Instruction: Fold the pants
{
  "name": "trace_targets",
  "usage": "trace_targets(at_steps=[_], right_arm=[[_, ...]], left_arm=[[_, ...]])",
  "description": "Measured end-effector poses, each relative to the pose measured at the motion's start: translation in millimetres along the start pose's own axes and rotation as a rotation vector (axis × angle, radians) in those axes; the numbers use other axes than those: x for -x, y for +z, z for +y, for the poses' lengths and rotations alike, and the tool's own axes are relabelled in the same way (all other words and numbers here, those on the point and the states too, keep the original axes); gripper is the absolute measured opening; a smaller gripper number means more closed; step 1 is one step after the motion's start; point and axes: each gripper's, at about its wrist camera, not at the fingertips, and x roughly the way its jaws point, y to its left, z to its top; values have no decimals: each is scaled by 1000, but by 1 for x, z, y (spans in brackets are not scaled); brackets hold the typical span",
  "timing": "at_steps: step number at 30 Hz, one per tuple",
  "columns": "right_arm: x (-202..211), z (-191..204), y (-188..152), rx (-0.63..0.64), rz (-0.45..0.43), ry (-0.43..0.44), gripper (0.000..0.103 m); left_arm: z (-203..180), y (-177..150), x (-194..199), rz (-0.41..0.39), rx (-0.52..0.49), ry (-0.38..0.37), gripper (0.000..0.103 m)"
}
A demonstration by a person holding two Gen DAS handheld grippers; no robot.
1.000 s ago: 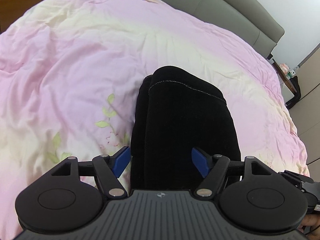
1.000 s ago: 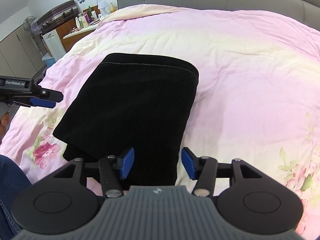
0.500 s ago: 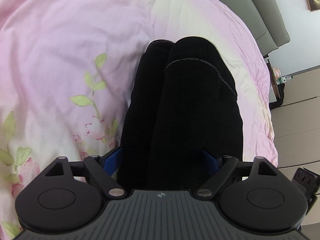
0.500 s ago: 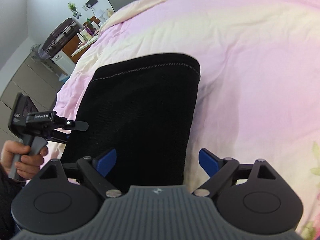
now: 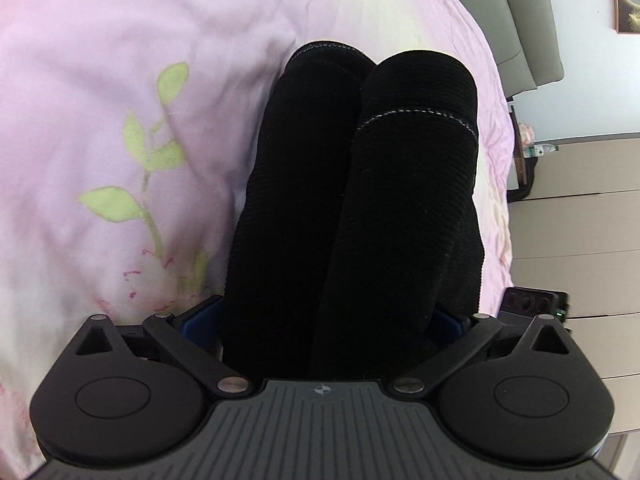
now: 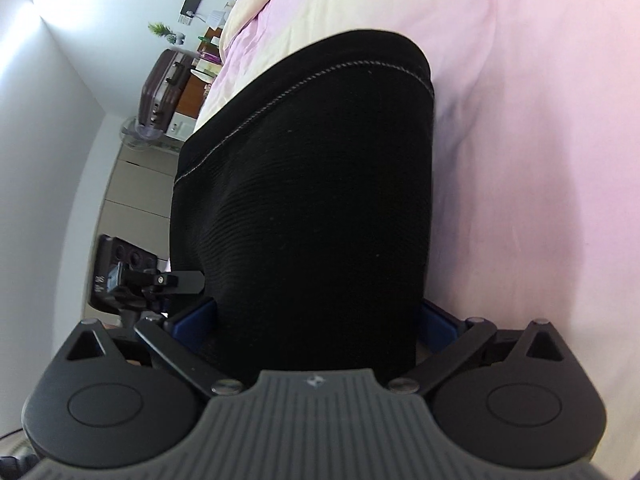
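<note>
Folded black ribbed pants [image 5: 360, 208] sitting between both grippers' wide-apart fingers, left gripper [image 5: 324, 320], right gripper [image 6: 316, 316]; long axis running straight ahead.

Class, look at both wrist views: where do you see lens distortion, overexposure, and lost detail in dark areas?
Left wrist view: fisheye bends the grey headboard and darkens the corners; the quilt washes out pale, while the black pants keep only faint ribbing. Right wrist view: the white wall curves and glares at top left; the pants are nearly featureless apart from the stitched hem.
</note>
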Motion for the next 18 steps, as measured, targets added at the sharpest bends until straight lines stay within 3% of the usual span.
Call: trace_targets(at_steps=[5,8,10,14,18], right_arm=[[-18,-13,2,-41,18,73,98],[-24,-6,-2,-11,14,67,98],[-26,-2,-1,8,5,51,92],[-15,8,-8,-12,-18,35,81],[-2,27,-15,-10,-51,24,76]], left_arm=[[2,2,-8,32,-21,-34,103],[4,2,-9,27,-21,-57,103],[3,0,-9,17,-33,-60,103],[4,-4,1,1,-54,-101,83],[-2,-12,10,-27,-76,-156,78]])
